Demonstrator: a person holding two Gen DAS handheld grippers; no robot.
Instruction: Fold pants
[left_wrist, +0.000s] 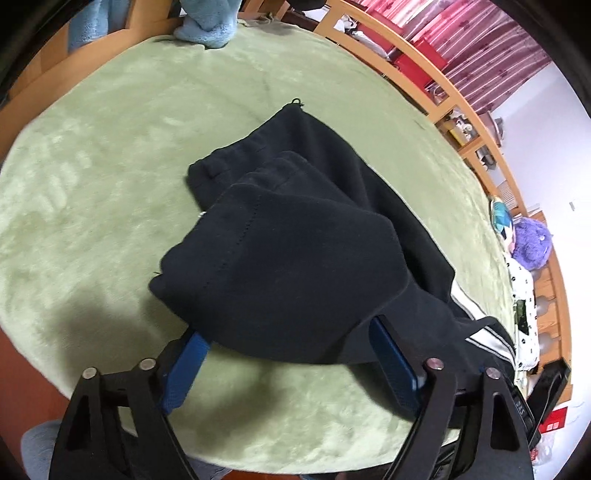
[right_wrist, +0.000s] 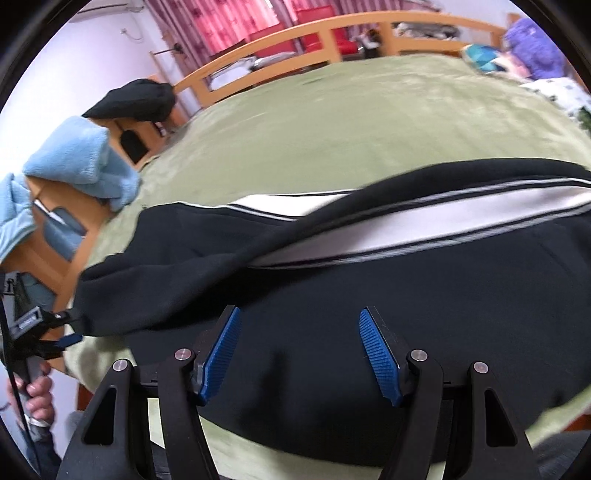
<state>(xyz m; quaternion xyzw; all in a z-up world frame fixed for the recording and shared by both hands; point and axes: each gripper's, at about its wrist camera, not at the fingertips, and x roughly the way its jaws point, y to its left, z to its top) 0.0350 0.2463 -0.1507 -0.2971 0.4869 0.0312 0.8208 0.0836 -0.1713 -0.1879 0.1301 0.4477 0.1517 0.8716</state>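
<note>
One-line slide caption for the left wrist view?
Left gripper open, its blue fingers partly under a fold of black pants on the green blanket.

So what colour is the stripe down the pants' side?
White with thin grey edging on the black pants; stripe clearest in the right wrist view.

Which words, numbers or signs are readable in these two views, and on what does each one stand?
No text can be read with certainty.
Grey label on the left gripper: white letters, too blurred.
Black device: pale characters, too small.
Red box: white marks, unreadable.
Pants: no text visible.
</note>
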